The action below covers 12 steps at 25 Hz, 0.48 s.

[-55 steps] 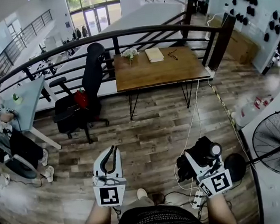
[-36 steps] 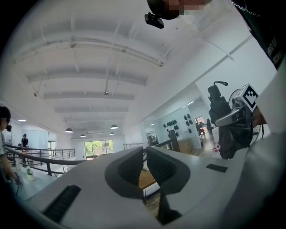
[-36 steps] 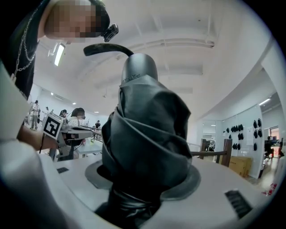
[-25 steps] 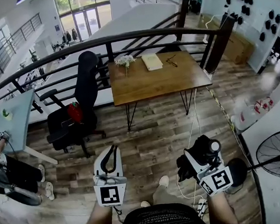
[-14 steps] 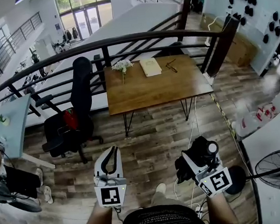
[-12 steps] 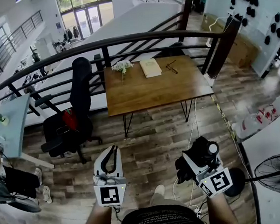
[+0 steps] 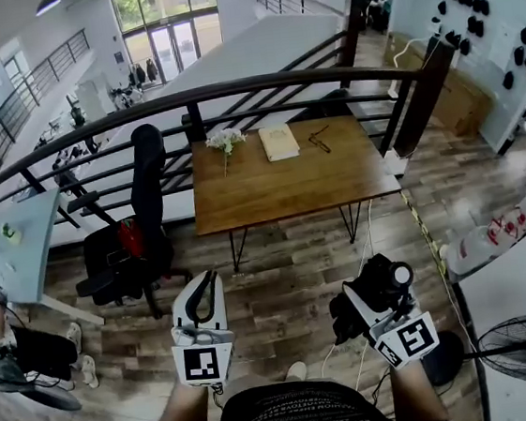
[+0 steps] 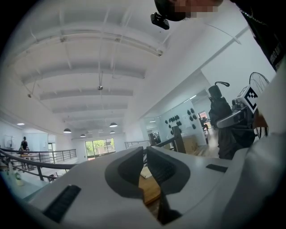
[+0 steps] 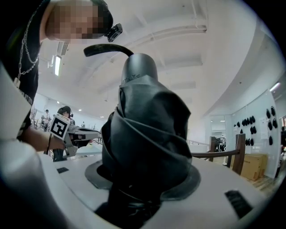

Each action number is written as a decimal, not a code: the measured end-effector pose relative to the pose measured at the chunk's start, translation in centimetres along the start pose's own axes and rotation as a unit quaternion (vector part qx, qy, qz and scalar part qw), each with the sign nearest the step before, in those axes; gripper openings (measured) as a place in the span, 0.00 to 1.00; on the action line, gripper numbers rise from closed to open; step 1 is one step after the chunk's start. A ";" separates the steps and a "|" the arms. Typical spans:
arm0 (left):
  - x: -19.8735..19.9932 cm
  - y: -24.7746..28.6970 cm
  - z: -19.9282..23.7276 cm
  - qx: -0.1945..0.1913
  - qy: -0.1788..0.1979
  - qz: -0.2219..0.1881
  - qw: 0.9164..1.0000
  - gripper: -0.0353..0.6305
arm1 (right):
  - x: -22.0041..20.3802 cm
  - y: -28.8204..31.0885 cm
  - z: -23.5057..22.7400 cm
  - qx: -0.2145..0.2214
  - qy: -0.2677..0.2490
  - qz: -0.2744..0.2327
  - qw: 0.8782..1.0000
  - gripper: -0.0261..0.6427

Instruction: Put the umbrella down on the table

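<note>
Black chair (image 7: 150, 185) beside wooden table (image 7: 288, 185)

umbrella (image 9: 143, 134) matt blk cloth, table (image 7: 279, 182) smooth wood, floor (image 7: 284, 273) wood planks.

Ahead of left hand-held gripper (image 7: 205, 284): worktop (image 7: 288, 185), book (image 7: 279, 143) on its far side. Ahead-left: chair (image 7: 149, 194). Behind worktop: railing (image 7: 230, 88).
</note>
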<state>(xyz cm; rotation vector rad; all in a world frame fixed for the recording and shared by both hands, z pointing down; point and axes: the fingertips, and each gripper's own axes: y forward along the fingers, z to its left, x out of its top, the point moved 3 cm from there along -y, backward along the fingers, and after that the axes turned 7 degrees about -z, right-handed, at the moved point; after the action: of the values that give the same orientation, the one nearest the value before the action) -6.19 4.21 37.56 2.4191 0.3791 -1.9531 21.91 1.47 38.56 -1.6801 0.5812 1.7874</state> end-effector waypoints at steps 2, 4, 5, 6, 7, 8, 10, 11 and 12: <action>-0.1 -0.2 -0.2 0.003 0.007 0.008 1.000 0.12 | -0.4 0.0 -0.3 0.006 0.004 0.002 1.000 0.44; -0.2 -0.3 -0.1 0.011 0.007 0.014 1.000 0.12 | -0.6 0.1 -0.6 0.010 0.004 0.003 1.000 0.44; -0.2 -0.3 -0.1 0.014 0.006 0.015 1.000 0.12 | -0.7 0.2 -0.7 0.011 0.005 0.004 1.000 0.44; -0.3 -0.2 -0.1 0.017 0.004 0.014 1.000 0.12 | -0.9 0.2 -0.9 0.010 0.006 0.004 1.000 0.44; -0.3 -0.3 -0.1 0.019 0.004 0.015 1.000 0.12 | -1.1 0.3 -1.1 0.010 0.007 0.004 1.000 0.44; -0.4 -0.2 -0.2 0.020 0.006 0.018 1.000 0.12 | -1.2 0.4 -1.2 0.009 0.010 0.004 1.000 0.44; -0.7 0.0 -0.2 0.021 0.010 0.021 1.000 0.12 | -1.6 0.7 -1.5 0.008 0.015 0.004 1.000 0.44; -0.9 0.3 -0.3 0.019 0.011 0.020 1.000 0.12 | -1.9 0.9 -1.7 0.007 0.017 0.006 1.000 0.44; -1.1 0.6 -0.5 0.016 0.014 0.018 1.000 0.12 | -2.2 1.1 -1.9 0.007 0.018 0.008 1.000 0.44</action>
<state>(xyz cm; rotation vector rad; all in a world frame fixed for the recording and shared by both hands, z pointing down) -5.86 3.54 38.63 2.4563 0.3038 -1.9290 22.57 -0.92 40.48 -1.7066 0.6234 1.7627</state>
